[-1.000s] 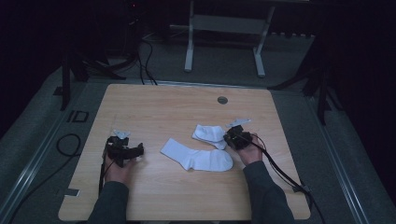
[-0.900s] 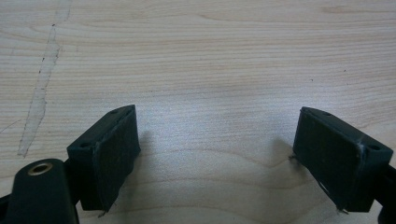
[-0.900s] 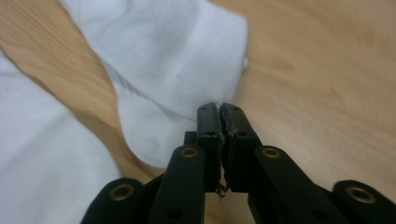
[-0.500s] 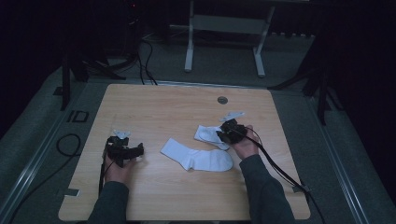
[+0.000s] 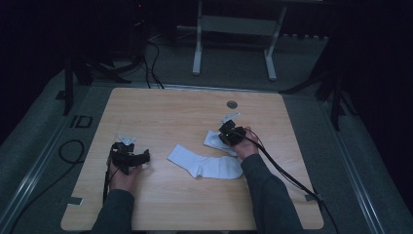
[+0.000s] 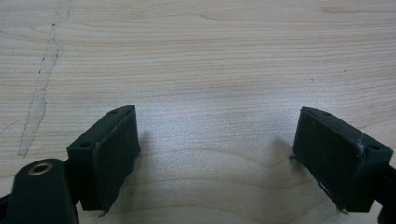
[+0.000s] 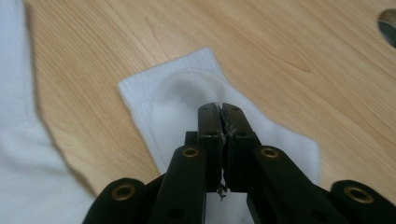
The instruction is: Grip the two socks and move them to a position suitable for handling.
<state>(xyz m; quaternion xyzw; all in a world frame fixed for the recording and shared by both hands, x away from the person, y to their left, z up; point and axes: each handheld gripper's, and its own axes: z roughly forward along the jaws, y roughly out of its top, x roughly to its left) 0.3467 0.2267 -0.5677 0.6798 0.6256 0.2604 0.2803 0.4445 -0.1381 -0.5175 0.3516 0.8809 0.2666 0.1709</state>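
Two white socks lie on the wooden table (image 5: 165, 112). The long sock (image 5: 204, 165) (image 7: 18, 163) lies flat in the middle. The small sock (image 5: 212, 141) (image 7: 177, 93) lies to its right, its cuff puffed up at my right gripper's tips. My right gripper (image 5: 225, 138) (image 7: 222, 108) sits over this sock; its jaws have just been closing and now meet, pinching the top fabric. My left gripper (image 5: 141, 157) (image 6: 217, 114) rests at the left of the table, open, with bare wood between its pads.
A round metal grommet (image 5: 232, 104) (image 7: 390, 23) sits in the table's far middle. The right gripper's cable (image 5: 287, 173) trails off the right front edge. A pale streak (image 6: 42, 79) marks the wood. A metal stand (image 5: 234, 29) and floor cables lie beyond the table.
My right gripper has moved left from the small sock's right side onto the sock. Both socks and the left gripper stay put.
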